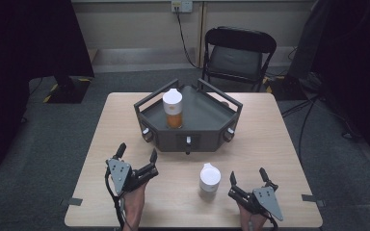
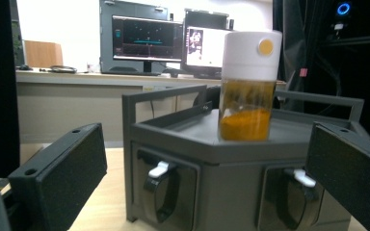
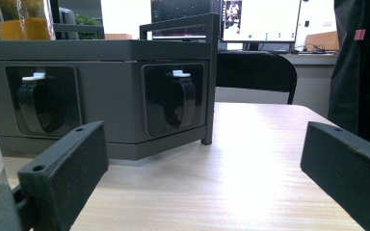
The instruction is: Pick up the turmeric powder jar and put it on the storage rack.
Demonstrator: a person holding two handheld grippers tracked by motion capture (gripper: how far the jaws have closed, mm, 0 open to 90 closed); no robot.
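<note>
Both grippers, left point(image 1: 137, 153) and right point(image 1: 247, 175), rest wide apart; next, the right must close around the white-capped jar point(image 1: 209, 181) just beside it, before the grey tray point(image 1: 207, 115).

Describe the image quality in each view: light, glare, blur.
High view: even light on the pale wooden table, room edges sunk in darkness, slightly soft. Left gripper view: the white-capped jar of orange powder is fairly sharp, the near black jaws blurred, the lit monitors behind bright. Right gripper view: glare washes the tabletop, the grey six-sided rack in shade, jaws blurred.
</note>
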